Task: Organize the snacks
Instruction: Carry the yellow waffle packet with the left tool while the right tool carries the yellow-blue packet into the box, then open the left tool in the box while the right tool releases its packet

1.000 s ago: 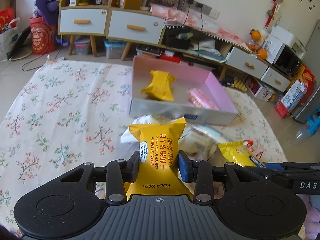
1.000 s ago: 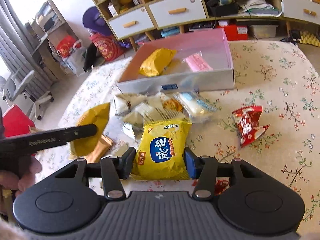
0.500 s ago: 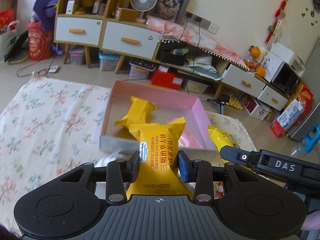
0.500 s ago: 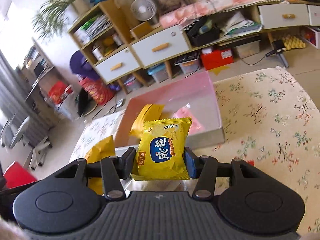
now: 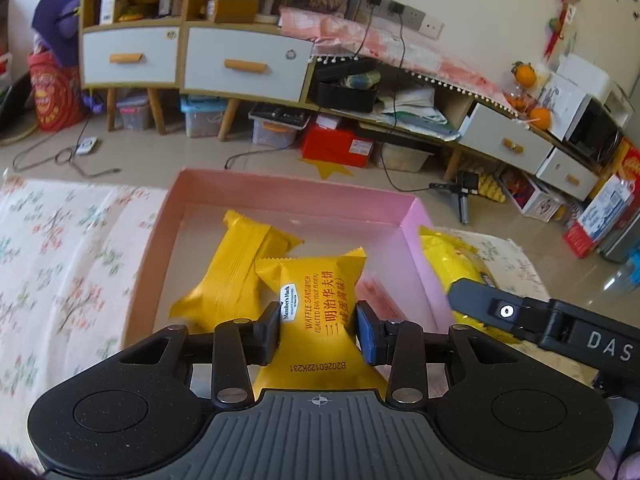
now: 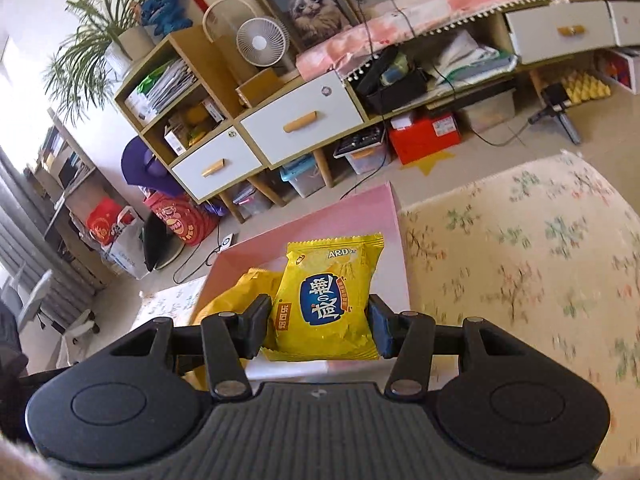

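While your left gripper (image 5: pixel 318 330) clamps the waffle packet (image 5: pixel 312 300) above the pink box (image 5: pixel 296 192), your right gripper (image 6: pixel 318 330) pinches the cracker bag (image 6: pixel 326 300) over it, both seemingly poised for dropping beside the yellow packet (image 5: pixel 236 268) inside.

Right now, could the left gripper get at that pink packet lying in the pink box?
Probably not yet. The left gripper is shut on the waffle sandwich packet, which hangs in front of the pink packet in the pink box. Nothing else seems to block it.
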Available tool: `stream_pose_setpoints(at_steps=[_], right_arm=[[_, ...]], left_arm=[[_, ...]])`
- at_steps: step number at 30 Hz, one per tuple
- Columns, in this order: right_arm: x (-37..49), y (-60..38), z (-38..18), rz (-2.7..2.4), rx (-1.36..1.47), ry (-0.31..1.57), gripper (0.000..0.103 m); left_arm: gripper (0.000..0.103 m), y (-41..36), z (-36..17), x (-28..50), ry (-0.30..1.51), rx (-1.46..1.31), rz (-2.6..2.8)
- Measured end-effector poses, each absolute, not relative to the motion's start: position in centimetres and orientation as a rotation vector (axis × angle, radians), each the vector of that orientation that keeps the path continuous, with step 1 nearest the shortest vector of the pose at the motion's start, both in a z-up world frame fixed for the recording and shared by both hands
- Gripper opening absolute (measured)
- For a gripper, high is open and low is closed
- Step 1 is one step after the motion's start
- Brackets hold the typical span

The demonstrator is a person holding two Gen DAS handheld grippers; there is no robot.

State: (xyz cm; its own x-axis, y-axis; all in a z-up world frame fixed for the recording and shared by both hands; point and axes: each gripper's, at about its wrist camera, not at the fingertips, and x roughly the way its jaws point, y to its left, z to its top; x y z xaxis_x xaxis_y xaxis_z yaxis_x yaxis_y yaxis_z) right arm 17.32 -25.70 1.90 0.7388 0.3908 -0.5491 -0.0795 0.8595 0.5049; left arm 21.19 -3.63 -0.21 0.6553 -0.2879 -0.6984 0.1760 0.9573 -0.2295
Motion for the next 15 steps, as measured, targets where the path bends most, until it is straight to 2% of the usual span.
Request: stream_pose_setpoints(at_steps=[15], right_arm=[[20.9, -24.4, -0.5, 0.281, 0.369, 0.672, 0.048]], left_arm=[[0.036, -4.2, -3.3, 26.8, 0.769, -0.031, -0.231]])
